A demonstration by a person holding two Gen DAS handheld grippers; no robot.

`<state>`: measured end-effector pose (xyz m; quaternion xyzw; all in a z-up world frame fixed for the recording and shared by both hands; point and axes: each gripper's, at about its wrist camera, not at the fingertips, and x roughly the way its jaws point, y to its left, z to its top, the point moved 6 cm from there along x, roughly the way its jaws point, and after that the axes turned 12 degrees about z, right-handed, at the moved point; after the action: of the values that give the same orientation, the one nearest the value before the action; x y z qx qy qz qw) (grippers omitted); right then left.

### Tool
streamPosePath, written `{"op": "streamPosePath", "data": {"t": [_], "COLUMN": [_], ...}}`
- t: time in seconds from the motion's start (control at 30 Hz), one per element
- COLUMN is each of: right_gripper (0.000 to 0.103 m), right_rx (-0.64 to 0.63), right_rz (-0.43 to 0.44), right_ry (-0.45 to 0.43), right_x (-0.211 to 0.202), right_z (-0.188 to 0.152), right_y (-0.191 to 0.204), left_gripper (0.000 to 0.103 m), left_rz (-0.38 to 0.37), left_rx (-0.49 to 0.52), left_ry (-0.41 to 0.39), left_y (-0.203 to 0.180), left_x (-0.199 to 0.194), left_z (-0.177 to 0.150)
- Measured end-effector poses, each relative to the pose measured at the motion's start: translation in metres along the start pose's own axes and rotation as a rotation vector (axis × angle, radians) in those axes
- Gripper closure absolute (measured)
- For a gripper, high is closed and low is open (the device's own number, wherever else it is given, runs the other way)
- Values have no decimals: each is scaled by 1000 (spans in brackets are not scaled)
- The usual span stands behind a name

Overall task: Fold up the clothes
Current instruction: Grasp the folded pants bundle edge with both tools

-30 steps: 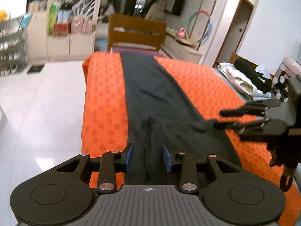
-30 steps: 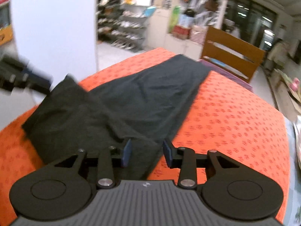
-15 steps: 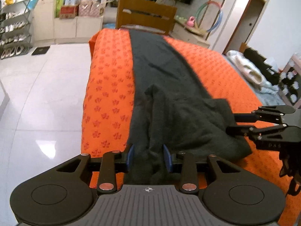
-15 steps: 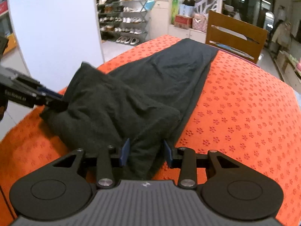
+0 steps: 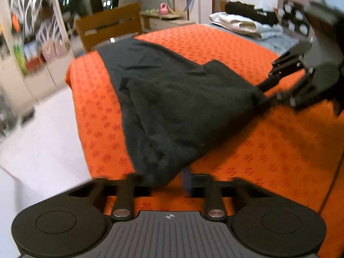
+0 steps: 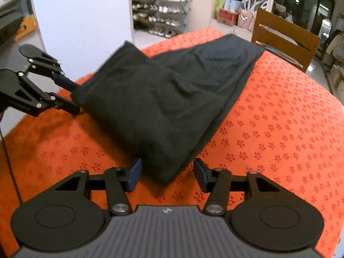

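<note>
Left wrist view is smeared by motion, but the left gripper (image 5: 163,176) shows its two fingers standing apart, with one near corner of the black garment (image 5: 172,99) bunched between them. That corner hides the tip of the left finger and stops just short of the blurred blue pad on the right finger. Beyond the fingertips the garment runs away in a long dark strip over the orange bedspread (image 5: 258,150), its near part doubled over on itself in a thick fold. Far past the fingers and to their right, a pile of folded clothes (image 5: 243,24) lies behind the bedspread.

Right wrist view is sharper. The right gripper (image 6: 167,172) has its jaws wide apart; they have just been opening. The other near corner of the garment lies flat on the bedspread between the blue pads, just beside the left pad and clear of the right one, so nothing is pinched. Ahead of these fingers and to their left, the left gripper comes in from the side with its two fingers spread, one above and one below the garment's folded corner. Whether either finger touches the cloth there I cannot tell. Well beyond the fingertips, to the right, a wooden chair (image 6: 283,36) stands at the garment's far end
</note>
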<state>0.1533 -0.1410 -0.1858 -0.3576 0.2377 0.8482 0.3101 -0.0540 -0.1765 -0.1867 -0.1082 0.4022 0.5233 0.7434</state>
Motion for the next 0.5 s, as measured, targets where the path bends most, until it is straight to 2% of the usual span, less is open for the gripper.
{"op": "streamPosePath", "data": {"t": [0.03, 0.17, 0.23, 0.27, 0.33, 0.37, 0.4, 0.43, 0.5], "right_gripper": [97, 97, 97, 94, 75, 61, 54, 52, 46], "right_rx": [-3, -49, -95, -138, -221, -251, -278, -304, -370], "right_rz": [-5, -36, -54, -77, -121, -130, -134, -136, -137], "right_ry": [-2, -9, 27, 46, 69, 71, 65, 54, 38], "right_x": [-1, -11, -10, -10, -12, -15, -18, -21, -22], "right_z": [2, 7, 3, -1, -7, -9, -9, -9, -7], "right_y": [1, 5, 8, 11, 18, 21, 25, 29, 41], "left_gripper": [96, 96, 91, 89, 82, 78, 70, 63, 56], "left_rz": [-1, 15, 31, 39, 62, 64, 65, 69, 69], "left_rx": [-19, -36, -26, -24, -8, 1, 10, 21, 50], "left_ry": [-1, 4, 9, 10, -7, -18, -29, -45, -75], "left_y": [5, 19, 23, 23, 20, 18, 16, 14, 8], "left_x": [-2, -8, -11, -13, -20, -24, -28, -32, -38], "left_z": [1, -2, -6, -8, -10, -10, -9, -8, -5]}}
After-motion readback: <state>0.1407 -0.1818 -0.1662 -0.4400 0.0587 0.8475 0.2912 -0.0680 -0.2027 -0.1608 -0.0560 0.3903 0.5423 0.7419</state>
